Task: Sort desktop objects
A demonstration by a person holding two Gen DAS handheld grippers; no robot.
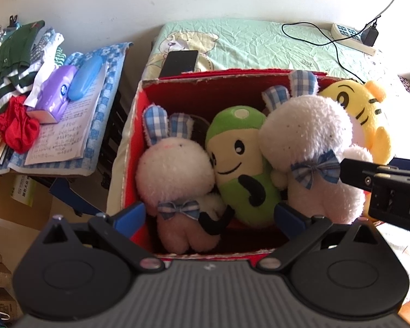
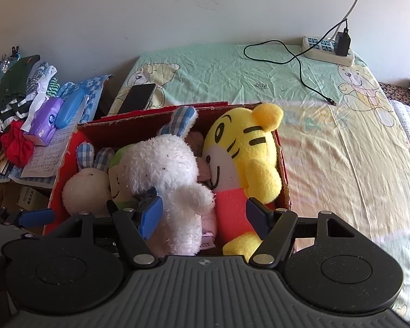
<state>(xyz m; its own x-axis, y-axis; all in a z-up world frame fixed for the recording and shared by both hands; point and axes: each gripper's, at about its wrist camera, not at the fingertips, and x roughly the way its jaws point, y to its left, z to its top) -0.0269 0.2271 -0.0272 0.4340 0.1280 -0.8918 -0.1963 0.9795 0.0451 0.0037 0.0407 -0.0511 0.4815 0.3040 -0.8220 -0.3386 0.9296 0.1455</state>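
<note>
Red box (image 2: 283, 164) is packed with soft toys, both grippers' jaws are held apart above it, so sorting is judged nearly done, withdrawal being called for next.

The left gripper (image 1: 209, 218) and the right gripper (image 2: 205, 216) both point forward and downward side by side, their blue-padded jaws spread wide apart, gripping nothing.

A white letter "D" stands on the black gripper part (image 1: 396, 199) beside the red box (image 1: 205, 82); the booklet's (image 1: 65, 134) handwriting is unreadable.
</note>
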